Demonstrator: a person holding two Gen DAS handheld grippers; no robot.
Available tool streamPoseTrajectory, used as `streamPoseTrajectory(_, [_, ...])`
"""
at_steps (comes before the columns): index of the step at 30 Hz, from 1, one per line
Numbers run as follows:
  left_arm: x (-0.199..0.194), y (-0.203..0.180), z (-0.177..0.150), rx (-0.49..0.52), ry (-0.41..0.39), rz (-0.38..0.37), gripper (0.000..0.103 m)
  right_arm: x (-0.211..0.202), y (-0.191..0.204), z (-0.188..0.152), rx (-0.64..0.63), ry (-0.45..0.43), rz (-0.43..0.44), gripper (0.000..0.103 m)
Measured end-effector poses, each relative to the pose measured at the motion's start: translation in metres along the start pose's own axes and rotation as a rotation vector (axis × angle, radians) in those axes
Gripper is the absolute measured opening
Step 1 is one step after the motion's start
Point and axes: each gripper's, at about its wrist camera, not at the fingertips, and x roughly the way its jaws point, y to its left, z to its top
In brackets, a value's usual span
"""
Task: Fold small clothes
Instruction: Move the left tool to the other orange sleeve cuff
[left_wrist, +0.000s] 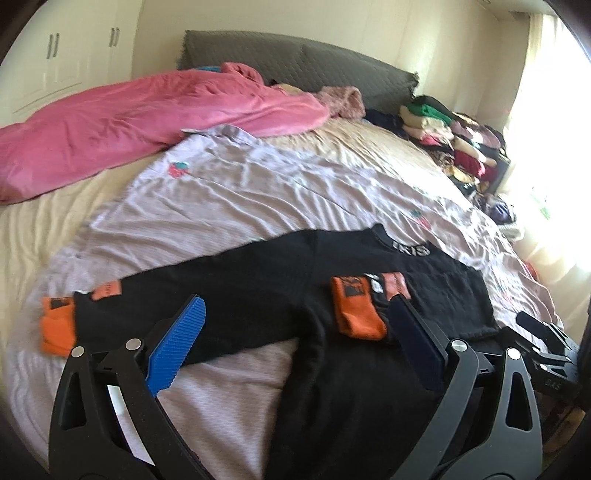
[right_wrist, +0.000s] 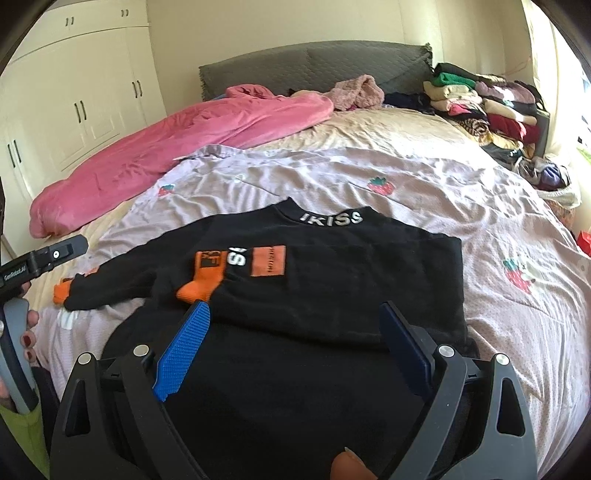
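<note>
Both claws released: your left gripper (left_wrist: 295, 314) and right gripper (right_wrist: 295, 321) empty above black sweater (right_wrist: 332, 280), spread flat lower centre, one orange-cuffed sleeve (right_wrist: 199, 284) already folded in.

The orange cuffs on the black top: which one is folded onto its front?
The orange cuff beside the orange chest patch is folded in. The other cuff lies out on the bedsheet.

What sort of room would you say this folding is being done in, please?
Most likely a home bedroom: a large bed with a grey padded headboard, a pink duvet bunched along one side, and cream built-in wardrobes against the wall. A black sweater lies spread on the strawberry-print sheet.
</note>
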Motion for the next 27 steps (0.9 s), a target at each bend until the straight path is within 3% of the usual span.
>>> streamPoseTrajectory(14, [-0.019, 0.062, 0.007, -0.106, -0.036, 0.088, 0.093, -0.004, 0.047, 0.02, -0.063, -0.028, 0.036, 0.092])
streamPoseTrajectory(23, [-0.023, 0.112, 0.007, -0.205, -0.039, 0.185, 0.093, 0.007, 0.078, 0.033, -0.084, -0.015, 0.084, 0.092])
streamPoseTrajectory(27, [-0.026, 0.136, 0.007, -0.263, -0.036, 0.18, 0.093, 0.012, 0.095, 0.038, -0.111, -0.01, 0.097, 0.092])
